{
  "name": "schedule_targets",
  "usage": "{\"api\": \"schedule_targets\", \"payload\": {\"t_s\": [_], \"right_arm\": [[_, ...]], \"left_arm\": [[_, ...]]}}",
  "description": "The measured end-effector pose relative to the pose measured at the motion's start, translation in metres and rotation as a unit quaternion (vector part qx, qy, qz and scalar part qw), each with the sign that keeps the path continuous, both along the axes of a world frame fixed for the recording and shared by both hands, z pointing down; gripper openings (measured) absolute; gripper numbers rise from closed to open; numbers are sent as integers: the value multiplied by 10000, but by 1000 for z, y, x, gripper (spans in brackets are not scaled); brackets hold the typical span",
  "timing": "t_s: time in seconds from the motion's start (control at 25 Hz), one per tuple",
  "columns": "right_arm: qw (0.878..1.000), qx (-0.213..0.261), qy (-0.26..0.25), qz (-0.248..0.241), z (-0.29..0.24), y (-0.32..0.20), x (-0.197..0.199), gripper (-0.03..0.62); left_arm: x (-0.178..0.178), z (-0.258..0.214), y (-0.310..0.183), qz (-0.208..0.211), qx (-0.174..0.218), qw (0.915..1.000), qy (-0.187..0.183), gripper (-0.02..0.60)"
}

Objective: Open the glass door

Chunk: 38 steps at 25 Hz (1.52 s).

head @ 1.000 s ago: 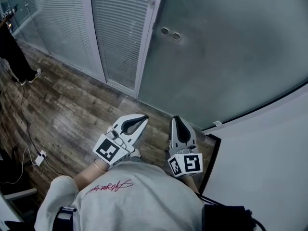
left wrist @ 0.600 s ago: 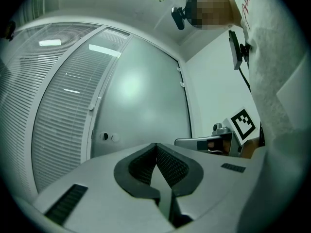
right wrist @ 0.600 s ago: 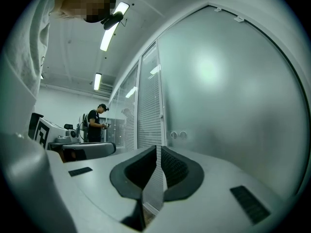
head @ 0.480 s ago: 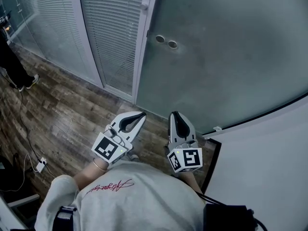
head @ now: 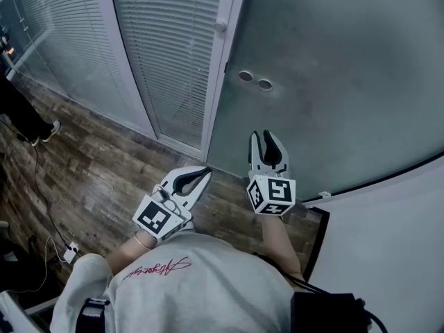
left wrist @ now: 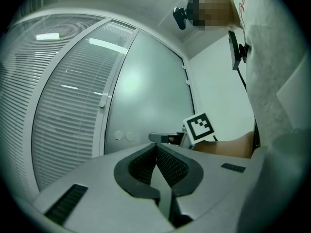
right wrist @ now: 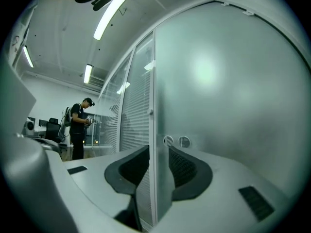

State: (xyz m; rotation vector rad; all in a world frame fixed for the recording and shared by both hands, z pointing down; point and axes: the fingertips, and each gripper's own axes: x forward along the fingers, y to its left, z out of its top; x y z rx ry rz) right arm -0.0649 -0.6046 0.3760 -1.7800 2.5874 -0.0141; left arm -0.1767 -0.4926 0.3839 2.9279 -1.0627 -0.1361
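Note:
The frosted glass door (head: 333,68) fills the upper right of the head view, with two round fittings (head: 254,80) near its left edge. A white frame post with a small knob (head: 220,26) stands beside that edge. My right gripper (head: 268,143) is held out level toward the door, below the fittings. Its jaws have just been opening and stand apart, gripping nothing. In the right gripper view the door's edge (right wrist: 154,130) lines up with the gap of the right gripper (right wrist: 156,166); how near it is I cannot tell. My left gripper (head: 201,173) hangs back, shut and empty.
A panel with closed blinds (head: 173,40) stands left of the post. A person (head: 21,109) stands at the far left on the wood floor. A cable and power strip (head: 69,254) lie at the lower left. A white wall (head: 388,255) rises at the right.
The right gripper has moved forward toward the door and its jaws have parted. The left gripper has also come forward a little, still shut.

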Motion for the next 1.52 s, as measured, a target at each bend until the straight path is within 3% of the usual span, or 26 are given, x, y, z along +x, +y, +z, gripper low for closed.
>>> {"api": "schedule_targets", "payload": {"t_s": [0.04,0.28,0.56,0.92,1.16,1.52], "right_arm": [[10000,-51,-41,31,2,-18,-4,118],[9954,-224,-225,903,10,-118,0,124],[9869,-277,-20,1590,11,-175,-1,124],[9789,-155,253,2020,7,-190,-2,124],[9742,-141,134,2248,7,-188,1,123],[9738,-98,87,2270,7,-174,-2,114]], "left_arm": [[-6,0,-4,-23,-1,10000,9,12],[-37,17,-14,-99,-235,9995,-172,12],[-65,25,-28,-246,-368,9989,-161,12],[-76,31,-33,-90,-426,9989,-166,12],[-73,31,-37,73,-394,9991,-144,12],[-70,34,-34,262,-419,9987,-94,12]]}}
